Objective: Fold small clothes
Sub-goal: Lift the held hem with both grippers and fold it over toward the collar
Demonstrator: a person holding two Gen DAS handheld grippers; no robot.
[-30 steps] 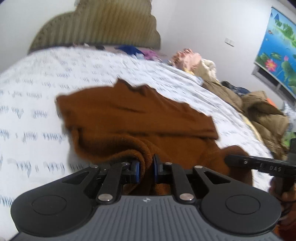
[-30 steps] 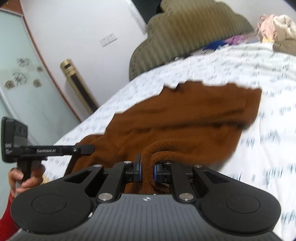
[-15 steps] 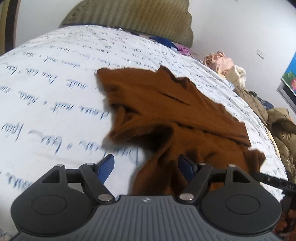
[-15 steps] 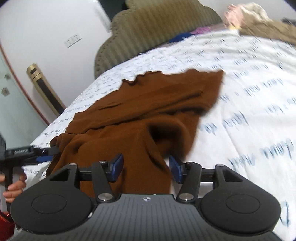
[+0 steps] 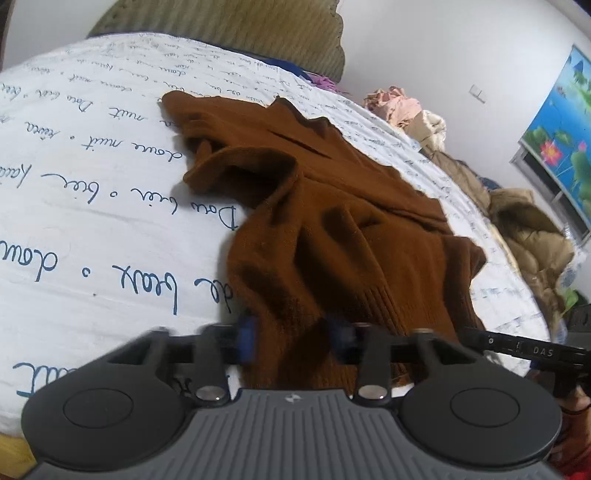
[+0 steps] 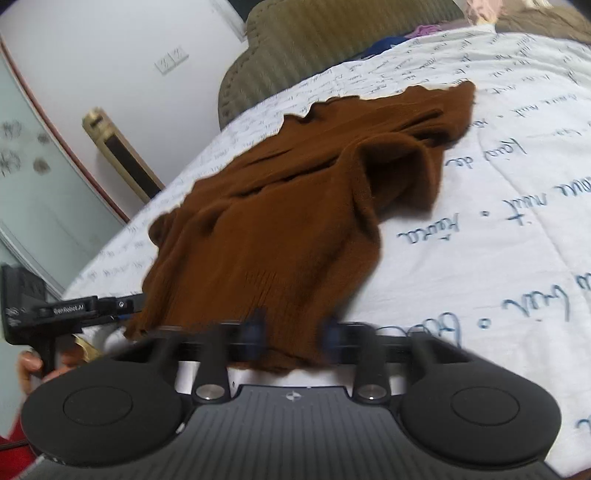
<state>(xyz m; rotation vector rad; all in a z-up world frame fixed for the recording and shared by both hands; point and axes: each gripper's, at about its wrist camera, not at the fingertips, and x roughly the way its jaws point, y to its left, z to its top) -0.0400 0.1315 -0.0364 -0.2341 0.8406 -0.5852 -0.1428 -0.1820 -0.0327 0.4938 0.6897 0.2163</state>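
Observation:
A brown knit sweater [image 5: 332, 229] lies rumpled on the white bed sheet [image 5: 92, 221], its ribbed hem toward me and one sleeve bunched up at the far side. It also shows in the right wrist view [image 6: 288, 206]. My left gripper [image 5: 295, 338] is open, its blue pads either side of the hem's left part, blurred. My right gripper [image 6: 291, 334] is open around the hem's right part, also blurred. Neither holds the cloth. The right gripper's body shows in the left wrist view [image 5: 535, 350], and the left gripper's in the right wrist view [image 6: 74, 308].
An olive headboard [image 5: 240, 33] stands at the bed's far end. A pile of clothes [image 5: 406, 110] and tan jackets [image 5: 528, 236] line the bed's right side. A wall picture [image 5: 561, 125] hangs at right; a gold post [image 6: 118, 155] stands at left.
One second ago both grippers were shut on the sweater's edge and held it up. They opened and let it drop. Both now sit lower at the hem, jaws narrower than half a second ago.

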